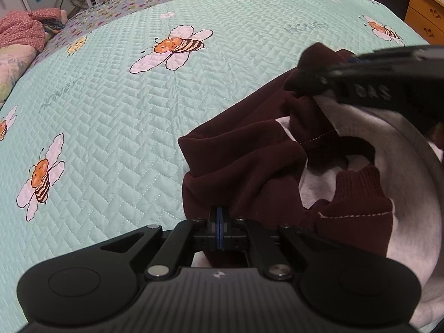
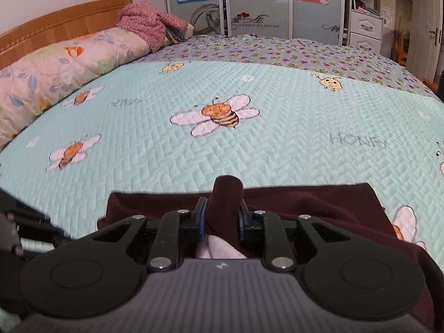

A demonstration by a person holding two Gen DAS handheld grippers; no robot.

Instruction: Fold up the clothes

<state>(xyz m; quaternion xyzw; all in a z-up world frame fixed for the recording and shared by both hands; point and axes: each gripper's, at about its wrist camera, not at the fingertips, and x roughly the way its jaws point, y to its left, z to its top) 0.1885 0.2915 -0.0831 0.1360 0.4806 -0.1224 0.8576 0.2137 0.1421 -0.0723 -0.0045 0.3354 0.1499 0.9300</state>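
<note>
A dark maroon sweatshirt [image 1: 244,161] with a pale fleece lining lies bunched on the mint bee-print quilt [image 1: 138,105]. My left gripper [image 1: 219,216] is shut on a fold of its maroon cloth at the near edge. In the same view my right gripper [image 1: 319,80] reaches in from the right and pinches another maroon fold, lifted above the heap. A ribbed cuff [image 1: 358,183] hangs over the lining. In the right wrist view my right gripper [image 2: 222,216] is shut on a thick roll of the sweatshirt [image 2: 319,202], which spreads rightward over the quilt [image 2: 249,144].
A floral pillow [image 2: 55,75] and a pink knitted garment [image 2: 147,25] lie at the wooden headboard [image 2: 55,25]. Wardrobe doors [image 2: 255,2] stand beyond the bed. A yellow wooden cabinet [image 1: 424,14] sits at the far right. Bare quilt stretches ahead of both grippers.
</note>
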